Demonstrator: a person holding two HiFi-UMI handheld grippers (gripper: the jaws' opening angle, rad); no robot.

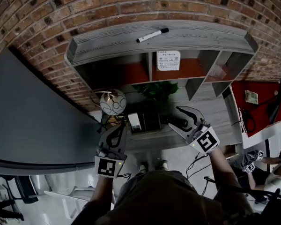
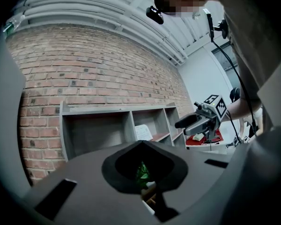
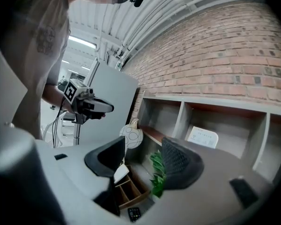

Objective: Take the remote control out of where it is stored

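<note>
The black remote control [image 1: 171, 121] lies on the grey desk surface [image 1: 210, 111] just right of a wooden organiser box [image 1: 147, 122]. In the right gripper view the remote control [image 3: 134, 213] shows its buttons at the bottom edge, below the organiser box [image 3: 129, 191]. My right gripper [image 1: 183, 121] hangs over the remote with its jaws wide open and nothing between them. In its own view the right gripper [image 3: 143, 159] frames the plant and the box. My left gripper [image 1: 121, 128] is shut and empty, held left of the box. Its tips meet in the left gripper [image 2: 141, 142] view.
A grey shelf unit [image 1: 159, 39] stands against the brick wall, with a marker [image 1: 152, 34] on top and a white sign [image 1: 168, 60] in a cubby. A green plant [image 1: 157, 92] and a round white globe [image 1: 113, 102] stand by the organiser. A red table [image 1: 260, 104] is at right.
</note>
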